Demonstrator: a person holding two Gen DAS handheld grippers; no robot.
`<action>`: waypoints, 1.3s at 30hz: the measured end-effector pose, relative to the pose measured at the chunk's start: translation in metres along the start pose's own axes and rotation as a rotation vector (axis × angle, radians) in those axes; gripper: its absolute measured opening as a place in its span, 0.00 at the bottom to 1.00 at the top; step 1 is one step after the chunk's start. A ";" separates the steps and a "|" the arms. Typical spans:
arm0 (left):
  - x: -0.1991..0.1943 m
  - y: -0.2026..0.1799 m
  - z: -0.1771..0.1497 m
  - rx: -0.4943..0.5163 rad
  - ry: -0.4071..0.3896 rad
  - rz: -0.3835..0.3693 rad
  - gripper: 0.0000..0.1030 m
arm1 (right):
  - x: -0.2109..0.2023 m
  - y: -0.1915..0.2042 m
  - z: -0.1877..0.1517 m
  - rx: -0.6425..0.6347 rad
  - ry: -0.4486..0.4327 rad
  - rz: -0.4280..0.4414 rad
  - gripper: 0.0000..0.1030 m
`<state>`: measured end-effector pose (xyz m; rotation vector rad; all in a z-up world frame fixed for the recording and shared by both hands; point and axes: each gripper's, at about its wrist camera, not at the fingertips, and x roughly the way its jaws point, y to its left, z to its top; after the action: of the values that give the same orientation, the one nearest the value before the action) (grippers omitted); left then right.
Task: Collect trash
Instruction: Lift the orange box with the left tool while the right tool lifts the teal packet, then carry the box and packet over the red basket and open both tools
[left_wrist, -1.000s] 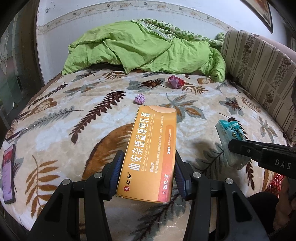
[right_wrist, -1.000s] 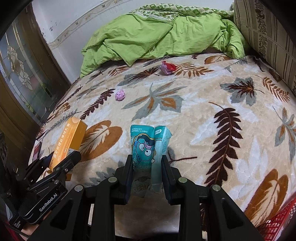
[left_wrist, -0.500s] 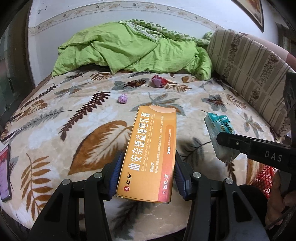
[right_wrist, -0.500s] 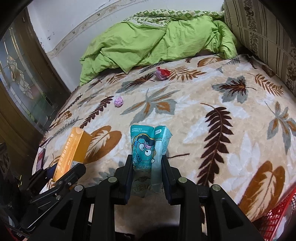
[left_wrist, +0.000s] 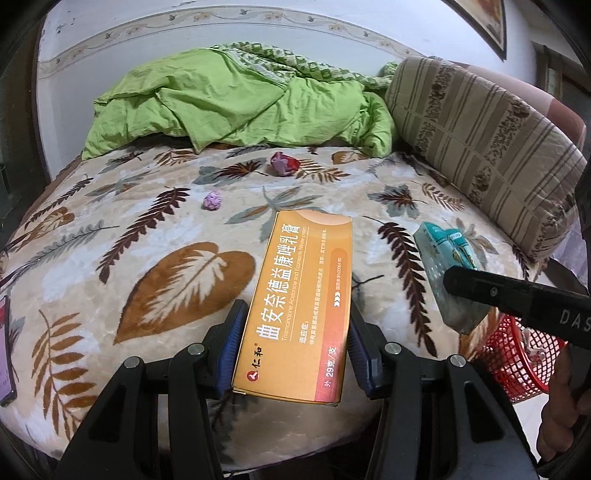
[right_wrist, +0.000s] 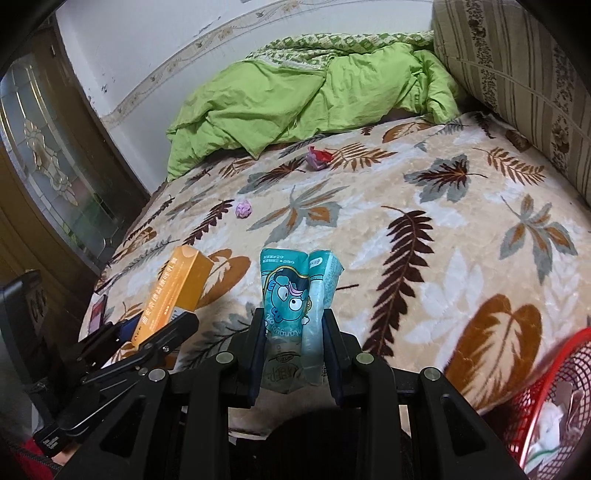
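Observation:
My left gripper (left_wrist: 293, 350) is shut on an orange ointment box (left_wrist: 299, 295) and holds it above the near edge of the bed; the box also shows in the right wrist view (right_wrist: 173, 291). My right gripper (right_wrist: 293, 350) is shut on a teal cartoon snack wrapper (right_wrist: 295, 295), also seen in the left wrist view (left_wrist: 445, 269). A small purple paper ball (left_wrist: 212, 200) (right_wrist: 243, 209) and a crumpled red-purple wrapper (left_wrist: 283, 163) (right_wrist: 318, 158) lie farther back on the leaf-patterned blanket (left_wrist: 147, 240). A red mesh basket (left_wrist: 517, 362) (right_wrist: 554, 398) stands low at the right.
A green quilt (left_wrist: 236, 103) is heaped at the far end of the bed. A striped cushion (left_wrist: 487, 147) lines the right side. A phone (left_wrist: 5, 350) lies at the bed's left edge. A glass-panelled door (right_wrist: 55, 166) stands on the left.
Both grippers have pulled back and turned right with their loads; the bed looks farther away and the red basket has come into view at the lower right.

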<state>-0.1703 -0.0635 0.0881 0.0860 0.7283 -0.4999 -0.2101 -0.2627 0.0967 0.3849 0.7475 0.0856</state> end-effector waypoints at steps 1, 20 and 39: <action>0.000 -0.003 0.000 0.006 0.003 -0.001 0.48 | -0.003 -0.001 -0.001 0.004 -0.003 0.001 0.29; 0.000 -0.059 0.013 0.124 0.002 -0.067 0.48 | -0.065 -0.050 -0.014 0.090 -0.065 -0.089 0.29; -0.004 -0.131 0.017 0.241 0.037 -0.217 0.48 | -0.129 -0.097 -0.033 0.201 -0.126 -0.195 0.30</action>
<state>-0.2232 -0.1817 0.1160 0.2439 0.7143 -0.7943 -0.3324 -0.3701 0.1220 0.5020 0.6671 -0.1968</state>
